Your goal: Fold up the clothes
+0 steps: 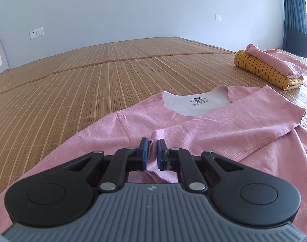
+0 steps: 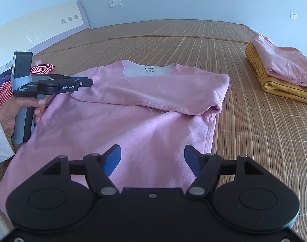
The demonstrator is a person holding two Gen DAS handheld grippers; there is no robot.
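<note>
Right wrist view alone shows hand [image 2: 14, 111] holding left tool [image 1: 152, 157], clenched on pink shirt [image 2: 117, 125] cuff; right tool [image 2: 152, 161] released above it. Bamboo mat [image 1: 93, 76], pale walls.

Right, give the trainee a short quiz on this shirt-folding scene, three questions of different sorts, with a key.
1. True or false: the right hand-held gripper is clamped on the pink shirt.
2. Multiple choice: what lies on top of the yellow striped garment at the far right of the mat?
A. a folded pink garment
B. a towel
C. nothing
3. Fill in: the sleeve folded across the shirt's chest lies just below the ____ with the size label.

Key:
1. False; its jaws stand wide open above the shirt, while the left hand-held gripper is the one pinching pink cloth.
2. A
3. neckline
</note>
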